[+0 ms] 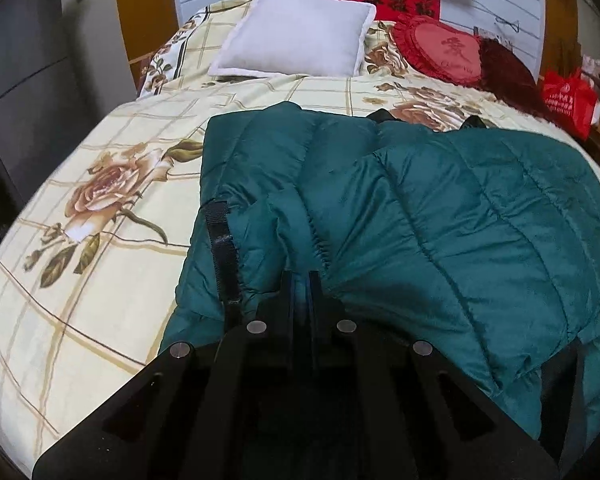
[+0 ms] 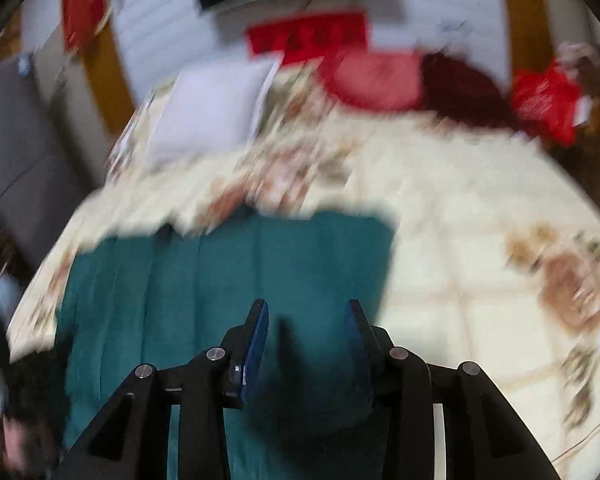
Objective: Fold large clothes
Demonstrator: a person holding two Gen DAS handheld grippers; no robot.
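Observation:
A dark green quilted jacket [image 1: 420, 208] lies spread on the bed, partly folded over itself, with a black strap [image 1: 222, 252] near its left edge. My left gripper [image 1: 300, 280] is shut on a fold of the jacket at its near edge. In the right wrist view, which is blurred by motion, the jacket [image 2: 220, 280] lies below and ahead. My right gripper [image 2: 306, 312] is open, its blue-padded fingers [image 2: 256, 340] apart over the jacket's near right part, holding nothing.
The bed has a cream floral cover [image 1: 100, 208]. A white pillow [image 1: 296, 34], a red heart cushion [image 1: 440, 50] and a dark red throw [image 1: 508, 72] lie at its head. A red bag [image 1: 568, 100] stands at the right. A grey cabinet [image 1: 20, 80] is left.

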